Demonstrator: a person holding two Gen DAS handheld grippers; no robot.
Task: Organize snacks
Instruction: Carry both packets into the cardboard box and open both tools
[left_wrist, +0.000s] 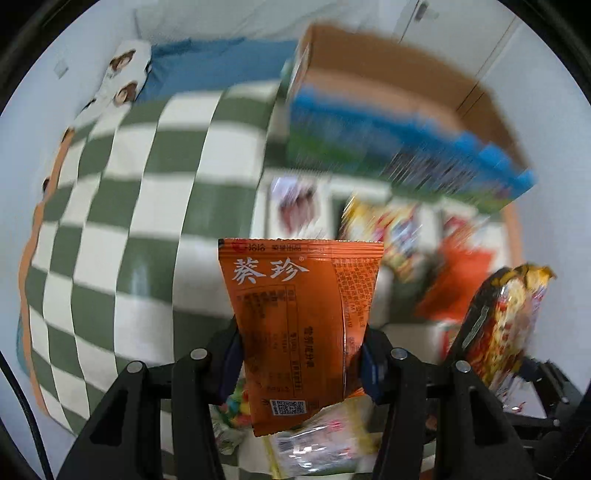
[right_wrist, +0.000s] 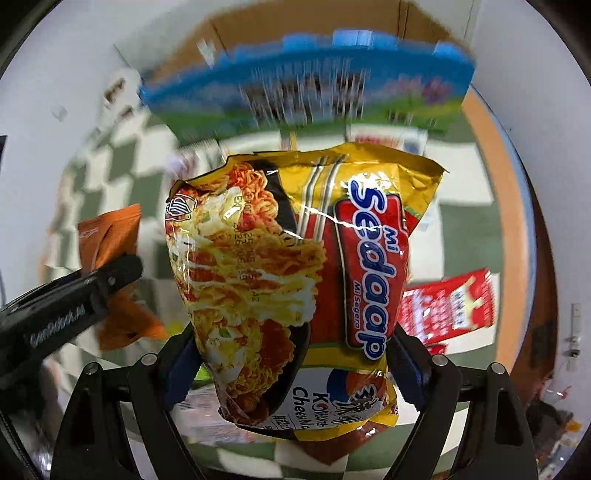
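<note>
Looking through the left wrist cam first: the left gripper (left_wrist: 301, 354) has its fingers pinching an orange packet (left_wrist: 295, 325) by its lower half, so most of the packet sticks out past the pads. It's held clear of the checked cloth (left_wrist: 122, 229) below, with a pile of loose snacks (left_wrist: 399, 236) under and beyond it and a big box (left_wrist: 399, 122) with a blue printed side further back. The background is smeared, so I'd guess both hands are moving fast. My worry here is that the packet is slick foil held only across its width, so a quick swing could let it twist or slide out and drop back into the pile. The noodle pack (left_wrist: 502, 325) also sits just beside it on the right, so the two could bump.

Right wrist cam: the right gripper (right_wrist: 291, 369) has its fingers spread wide but squeezing the noodle pack (right_wrist: 291, 280) from both sides near its bottom end. That pack is puffy and top-heavy out there, so the pads may be gripping mostly air cushion. It could tip or pop loose. Squeeze harder and the noodles may crack. The left gripper's finger (right_wrist: 74, 299) and the orange packet (right_wrist: 114, 254) are close on the left, and the box (right_wrist: 306, 85) is right ahead, so clipping its rim on the way in looks possible.
</note>
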